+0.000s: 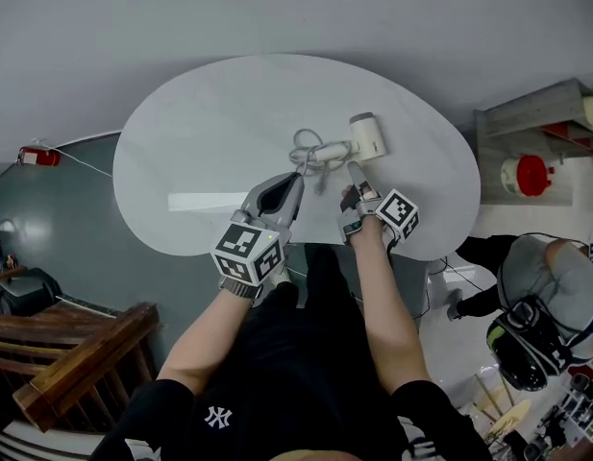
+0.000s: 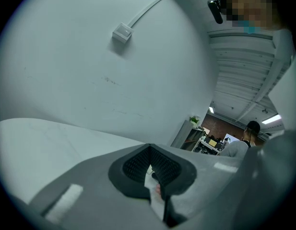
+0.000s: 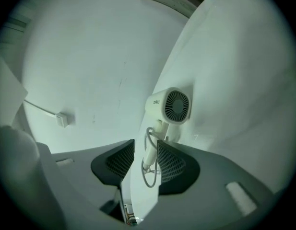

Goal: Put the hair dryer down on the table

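hair dryer (image 1: 365, 137) and cord (image 1: 310, 152) block centre; left tabletop (image 1: 195, 133) free

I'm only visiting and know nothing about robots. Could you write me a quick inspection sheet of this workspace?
Surface: white oval table.
Job's things: hair dryer lying on the table.
Clutter: nothing seen.
Grippers: left gripper jaws together, holding nothing; right gripper jaws apart, aimed at the dryer's handle, not gripping it.
Cables: cord looped beside the dryer's handle.
Surroundings: wooden chair to the left, shelf to the right, a person nearby.
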Action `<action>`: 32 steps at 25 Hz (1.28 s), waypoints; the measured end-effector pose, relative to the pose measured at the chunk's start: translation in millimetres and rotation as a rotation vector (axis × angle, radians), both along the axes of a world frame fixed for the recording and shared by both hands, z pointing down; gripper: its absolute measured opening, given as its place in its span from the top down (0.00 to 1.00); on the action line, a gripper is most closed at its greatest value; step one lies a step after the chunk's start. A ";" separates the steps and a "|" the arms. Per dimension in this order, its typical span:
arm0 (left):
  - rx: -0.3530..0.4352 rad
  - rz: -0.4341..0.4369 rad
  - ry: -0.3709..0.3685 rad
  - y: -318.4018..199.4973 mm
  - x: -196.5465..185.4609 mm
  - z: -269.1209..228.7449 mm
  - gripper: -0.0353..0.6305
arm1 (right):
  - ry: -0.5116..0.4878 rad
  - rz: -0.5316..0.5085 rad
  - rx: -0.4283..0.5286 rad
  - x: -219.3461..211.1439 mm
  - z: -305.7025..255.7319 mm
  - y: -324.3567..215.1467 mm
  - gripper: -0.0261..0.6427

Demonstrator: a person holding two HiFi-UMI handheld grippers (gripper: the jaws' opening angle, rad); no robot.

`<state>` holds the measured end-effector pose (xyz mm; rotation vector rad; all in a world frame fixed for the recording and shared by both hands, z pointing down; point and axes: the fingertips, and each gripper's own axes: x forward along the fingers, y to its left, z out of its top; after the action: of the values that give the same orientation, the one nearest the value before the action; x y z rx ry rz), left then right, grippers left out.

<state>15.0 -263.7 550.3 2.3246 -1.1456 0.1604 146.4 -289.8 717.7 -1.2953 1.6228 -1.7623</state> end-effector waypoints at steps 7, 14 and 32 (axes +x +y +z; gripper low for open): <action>0.002 0.036 0.010 33.6 -7.3 -18.0 0.95 | 0.079 -0.059 0.156 -8.9 -63.0 34.1 0.82; 0.032 0.055 0.028 61.4 -19.7 -46.3 0.95 | 0.253 -0.143 0.362 -40.0 -149.8 56.7 0.93; 0.201 0.072 0.035 116.6 -45.4 -144.3 0.95 | 0.762 -0.335 0.681 -99.3 -293.9 125.4 0.93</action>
<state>-30.4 -147.2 406.1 2.5352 -1.1065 0.0318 47.1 -164.5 423.8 -1.4583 2.6591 -0.6803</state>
